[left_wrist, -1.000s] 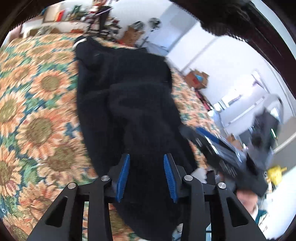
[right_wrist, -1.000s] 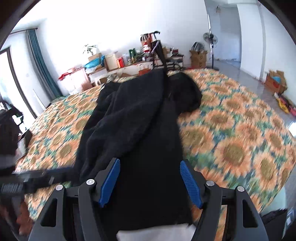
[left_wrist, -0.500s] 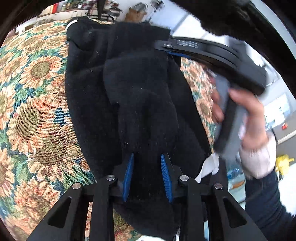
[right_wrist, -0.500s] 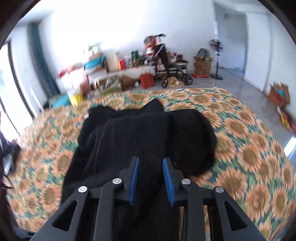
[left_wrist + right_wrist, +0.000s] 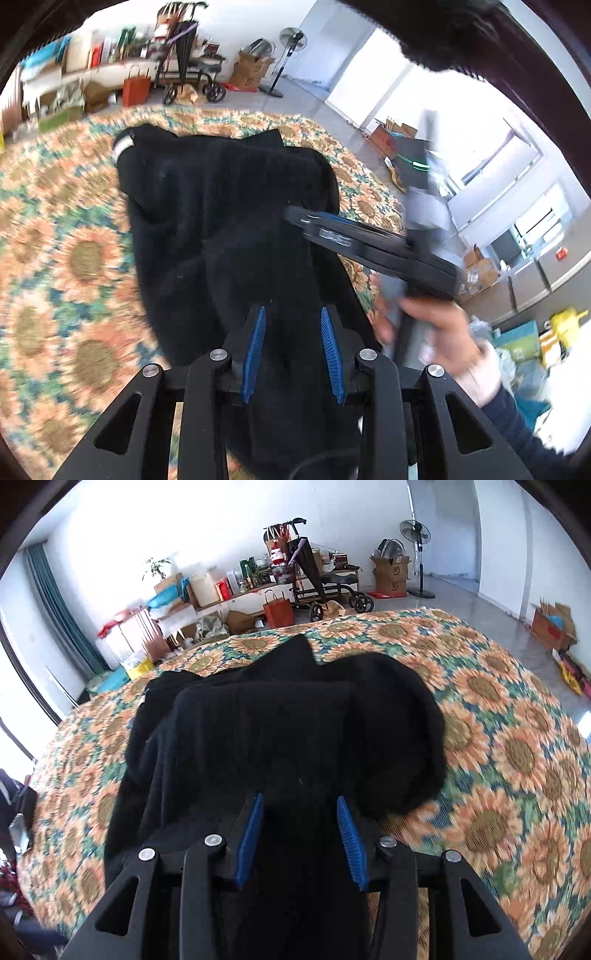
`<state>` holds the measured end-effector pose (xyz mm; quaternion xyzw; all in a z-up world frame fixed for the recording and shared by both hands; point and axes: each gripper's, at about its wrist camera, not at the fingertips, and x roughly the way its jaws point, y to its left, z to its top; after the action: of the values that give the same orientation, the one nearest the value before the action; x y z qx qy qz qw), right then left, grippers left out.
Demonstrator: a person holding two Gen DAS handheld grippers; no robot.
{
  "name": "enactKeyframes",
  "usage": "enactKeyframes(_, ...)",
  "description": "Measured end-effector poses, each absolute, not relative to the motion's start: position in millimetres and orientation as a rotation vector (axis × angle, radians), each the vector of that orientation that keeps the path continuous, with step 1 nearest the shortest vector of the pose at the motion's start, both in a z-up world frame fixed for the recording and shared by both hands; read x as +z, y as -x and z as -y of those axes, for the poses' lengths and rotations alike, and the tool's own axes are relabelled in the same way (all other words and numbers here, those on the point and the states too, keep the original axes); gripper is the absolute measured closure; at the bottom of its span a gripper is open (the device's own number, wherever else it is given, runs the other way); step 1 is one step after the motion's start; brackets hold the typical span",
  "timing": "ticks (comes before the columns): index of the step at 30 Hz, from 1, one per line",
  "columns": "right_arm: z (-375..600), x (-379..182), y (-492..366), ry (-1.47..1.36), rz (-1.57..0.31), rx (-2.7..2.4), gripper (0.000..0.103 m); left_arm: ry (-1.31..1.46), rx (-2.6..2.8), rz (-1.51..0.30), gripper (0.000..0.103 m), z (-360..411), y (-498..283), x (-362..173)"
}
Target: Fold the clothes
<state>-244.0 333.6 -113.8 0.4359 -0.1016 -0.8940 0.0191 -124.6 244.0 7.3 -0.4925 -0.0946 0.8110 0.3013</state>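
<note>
Between our left tongs lies the black garment, spread ahead over the sunflower bed; whether they pinch it we cannot tell. Our right tongs, just widening, straddle its near fold unclenched.

A lived-in home was shown, used as bedroom and storeroom at once. A bed was covered by a sunflower-patterned spread. Along the white far wall a low shelf was crowded with boxes, bottles and a potted plant. Cardboard boxes, a standing fan, a wheeled walker and a teal curtain were seen on the tiled floor.
</note>
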Motion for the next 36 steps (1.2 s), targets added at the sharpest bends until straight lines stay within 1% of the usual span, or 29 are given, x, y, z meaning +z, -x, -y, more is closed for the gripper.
enactKeyframes(2,-346.2,-112.5,236.7,-1.369,0.324,-2.795,0.057,1.413,2.083,0.282,0.071,-251.5,128.8,-23.5)
enactKeyframes(4,-364.3,-111.4,230.7,-1.402,0.314,-2.829,0.057,1.506,2.039,0.237,0.071,-260.3,126.0,-53.4)
enactKeyframes(6,-379.6,-110.9,224.6,-1.413,0.326,-2.844,0.057,1.431,2.068,0.238,0.071,-259.0,119.9,-52.5)
enactKeyframes(7,-391.2,-112.3,220.7,-1.419,0.337,-2.847,0.055,1.435,2.066,0.238,0.071,-258.4,119.1,-49.8)
enactKeyframes(8,-399.0,-114.4,218.5,-1.430,0.339,-2.854,0.049,1.453,2.053,0.259,0.071,-257.0,121.2,-47.9)
enactKeyframes(10,-410.3,-119.0,216.1,-1.439,0.346,-2.878,0.045,1.458,2.032,0.344,0.071,-251.2,132.2,-46.5)
enactKeyframes(13,-427.8,-125.5,210.9,-1.438,0.412,-2.864,0.045,1.338,2.039,0.473,0.071,-240.2,134.5,-27.3)
enactKeyframes(15,-434.6,-127.9,211.3,-1.423,0.453,-2.854,0.045,1.307,2.056,0.498,0.071,-239.4,136.8,-22.7)
enactKeyframes(18,-440.0,-127.3,219.4,-1.410,0.463,-2.866,0.045,1.395,2.062,0.421,0.071,-253.1,140.4,-34.1)
enactKeyframes(20,-439.6,-126.5,227.9,-1.393,0.443,-2.874,0.045,1.509,2.080,0.262,0.073,-268.1,142.8,-61.1)
enactKeyframes(21,-438.7,-126.1,232.6,-1.385,0.427,-2.877,0.045,1.427,2.113,0.281,0.072,-266.8,138.3,-61.3)
enactKeyframes(22,-437.8,-125.7,237.3,-1.378,0.411,-2.880,0.045,1.412,2.120,0.300,0.072,-265.0,136.2,-61.9)
enactKeyframes(28,-430.4,-134.5,276.3,-1.379,0.296,-2.865,0.045,1.399,2.092,0.559,0.072,-247.5,128.9,-75.0)
enactKeyframes(29,-428.6,-136.0,280.9,-1.375,0.277,-2.865,0.047,1.409,2.083,0.584,0.072,-246.6,128.1,-76.3)
enactKeyframes(30,-425.3,-134.8,284.1,-1.370,0.223,-2.883,0.055,1.422,2.078,0.598,0.072,-245.8,127.8,-76.2)
enactKeyframes(31,-422.0,-133.6,287.2,-1.365,0.168,-2.900,0.080,1.437,2.074,0.611,0.072,-245.2,127.4,-75.9)
enactKeyframes(32,-419.0,-130.8,289.0,-1.381,0.109,-2.920,0.097,1.457,2.079,0.597,0.072,-247.7,126.7,-74.4)
enactKeyframes(34,-412.8,-116.8,288.3,-1.363,-0.042,-2.984,0.099,1.497,2.091,0.566,0.072,-252.9,125.5,-71.4)
enactKeyframes(36,-406.5,-94.9,283.8,-1.293,-0.225,-3.065,0.100,1.531,2.120,0.473,0.072,-263.9,125.3,-67.0)
